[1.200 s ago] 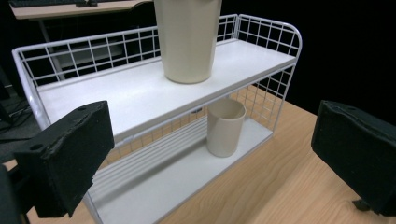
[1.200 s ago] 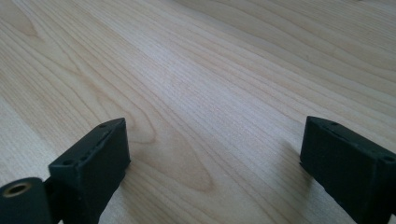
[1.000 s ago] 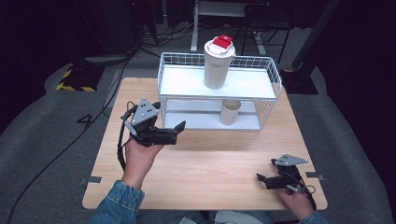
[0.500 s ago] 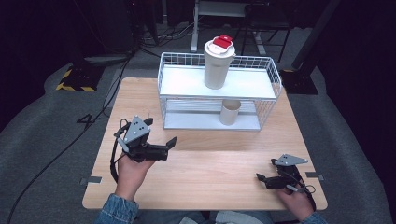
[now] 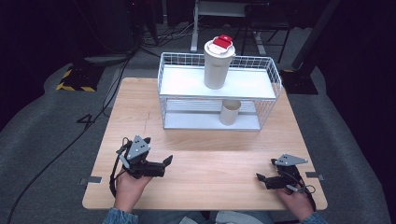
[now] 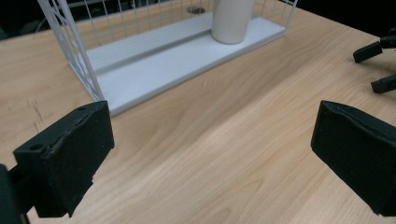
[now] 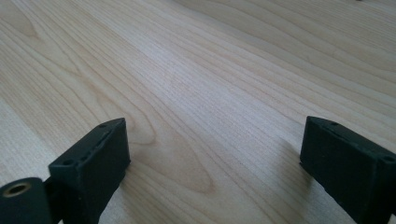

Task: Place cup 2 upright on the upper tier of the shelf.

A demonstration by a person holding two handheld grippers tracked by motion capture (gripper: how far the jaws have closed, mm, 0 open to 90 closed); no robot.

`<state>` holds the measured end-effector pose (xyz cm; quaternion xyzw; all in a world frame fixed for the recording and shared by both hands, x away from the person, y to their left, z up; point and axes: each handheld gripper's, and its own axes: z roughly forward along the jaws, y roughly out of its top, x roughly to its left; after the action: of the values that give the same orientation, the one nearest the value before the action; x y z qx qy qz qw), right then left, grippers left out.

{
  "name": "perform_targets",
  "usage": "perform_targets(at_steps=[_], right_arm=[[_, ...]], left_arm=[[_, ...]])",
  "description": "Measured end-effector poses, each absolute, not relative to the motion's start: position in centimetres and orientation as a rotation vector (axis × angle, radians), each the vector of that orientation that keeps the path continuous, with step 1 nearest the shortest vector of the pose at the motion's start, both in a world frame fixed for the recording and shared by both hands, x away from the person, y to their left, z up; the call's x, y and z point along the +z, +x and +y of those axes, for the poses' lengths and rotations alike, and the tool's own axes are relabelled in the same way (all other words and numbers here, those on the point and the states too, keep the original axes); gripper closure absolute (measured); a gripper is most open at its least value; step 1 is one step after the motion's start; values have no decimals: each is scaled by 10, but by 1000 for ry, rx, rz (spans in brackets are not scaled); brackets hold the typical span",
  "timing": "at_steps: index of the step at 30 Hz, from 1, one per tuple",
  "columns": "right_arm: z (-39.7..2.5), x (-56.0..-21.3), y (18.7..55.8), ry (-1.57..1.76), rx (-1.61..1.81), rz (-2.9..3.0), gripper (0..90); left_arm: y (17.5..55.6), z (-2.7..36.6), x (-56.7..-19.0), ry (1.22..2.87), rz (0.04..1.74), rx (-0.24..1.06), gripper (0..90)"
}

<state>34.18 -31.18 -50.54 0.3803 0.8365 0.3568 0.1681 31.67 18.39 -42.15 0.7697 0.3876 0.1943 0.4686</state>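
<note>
Nearest, the left tongs [image 5: 166, 162] and right tongs [image 5: 259, 178] are held low over the wooden surface [image 5: 210, 158], both with jaws spread wide and nothing between them. Beyond, a white wire rack [image 5: 268, 74] is seen: 1 small paper cup [image 5: 229, 112] on its lower shelf, 1 tall red-lidded cup [image 5: 218, 63] on top.

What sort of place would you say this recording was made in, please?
Probably a lab or studio set up for recording: a lone wooden table on grey floor mats, cables trailing across the dark floor behind, and black-and-yellow hazard tape on a mat edge.
</note>
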Motion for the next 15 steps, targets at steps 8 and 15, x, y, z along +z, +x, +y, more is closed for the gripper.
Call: perform_targets(at_steps=[8, 15], right_arm=[[-312, -505, 342, 1082, 1014, 2379, 84], [-312, -505, 342, 1082, 1015, 2379, 84]], left_arm=[[315, 189, -448, 1931, 1029, 405, 0], [315, 189, -462, 1995, 1070, 354, 0]])
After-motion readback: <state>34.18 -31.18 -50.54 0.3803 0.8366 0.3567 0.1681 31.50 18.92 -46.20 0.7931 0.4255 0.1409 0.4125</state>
